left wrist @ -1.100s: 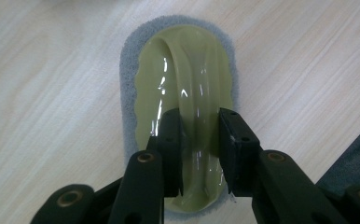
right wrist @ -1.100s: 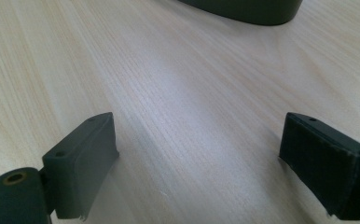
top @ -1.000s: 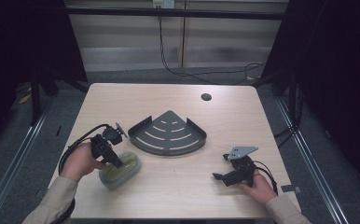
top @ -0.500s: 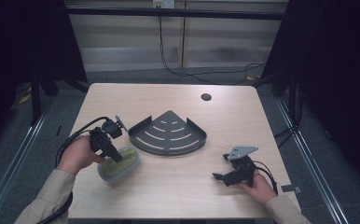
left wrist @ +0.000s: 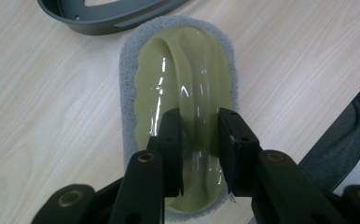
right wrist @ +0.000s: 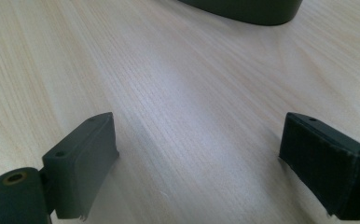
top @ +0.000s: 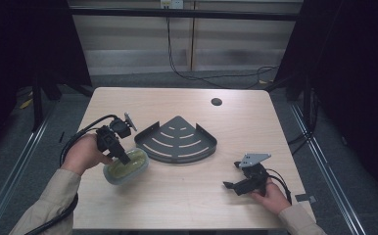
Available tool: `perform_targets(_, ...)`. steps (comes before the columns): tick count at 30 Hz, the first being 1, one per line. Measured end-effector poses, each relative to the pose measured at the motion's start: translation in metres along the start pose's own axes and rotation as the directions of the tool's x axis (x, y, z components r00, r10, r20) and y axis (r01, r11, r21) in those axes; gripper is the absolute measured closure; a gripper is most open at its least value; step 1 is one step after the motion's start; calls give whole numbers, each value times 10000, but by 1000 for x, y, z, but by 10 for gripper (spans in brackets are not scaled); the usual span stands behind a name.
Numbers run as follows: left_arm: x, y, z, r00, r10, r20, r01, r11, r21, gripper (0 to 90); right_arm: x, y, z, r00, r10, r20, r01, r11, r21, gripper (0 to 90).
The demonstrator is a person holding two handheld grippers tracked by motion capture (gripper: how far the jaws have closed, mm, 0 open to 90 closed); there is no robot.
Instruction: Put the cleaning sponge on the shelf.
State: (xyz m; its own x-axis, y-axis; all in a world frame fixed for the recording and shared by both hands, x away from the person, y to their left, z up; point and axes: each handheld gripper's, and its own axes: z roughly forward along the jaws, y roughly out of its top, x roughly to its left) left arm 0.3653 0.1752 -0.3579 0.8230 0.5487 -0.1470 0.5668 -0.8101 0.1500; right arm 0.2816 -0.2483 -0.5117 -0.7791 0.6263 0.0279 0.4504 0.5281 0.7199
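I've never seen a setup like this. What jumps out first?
Probably the left gripper, its black jaws clamped on the glossy green handle ridge of a scrubber with a grey pad, at the table's near left. Beside it, mid-table, sits a dark fan-shaped rack. Near right, the right gripper rests with jaws wide open over bare wood.

Pale wood-grain table (top: 187, 196), matt and smooth. Scrubber (left wrist: 183, 93): glossy olive plastic top, wet-looking highlights, edged in rough grey fibrous pad. Dark matt corner tray (top: 177, 142), metal or plastic, hard to tell. 2 matt black ribbed pads (right wrist: 332, 163).
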Motion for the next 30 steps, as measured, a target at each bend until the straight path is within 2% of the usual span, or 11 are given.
perform_targets(11,-2,11,-13,9998,160,-69,-160,9999,-52,720,0,0,0,10000,33,4,-33,10000,3,104)
perform_targets(30,1,33,-22,9999,41,-136,-43,9999,-157,720,0,0,0,10000,12,4,-12,10000,-1,104)
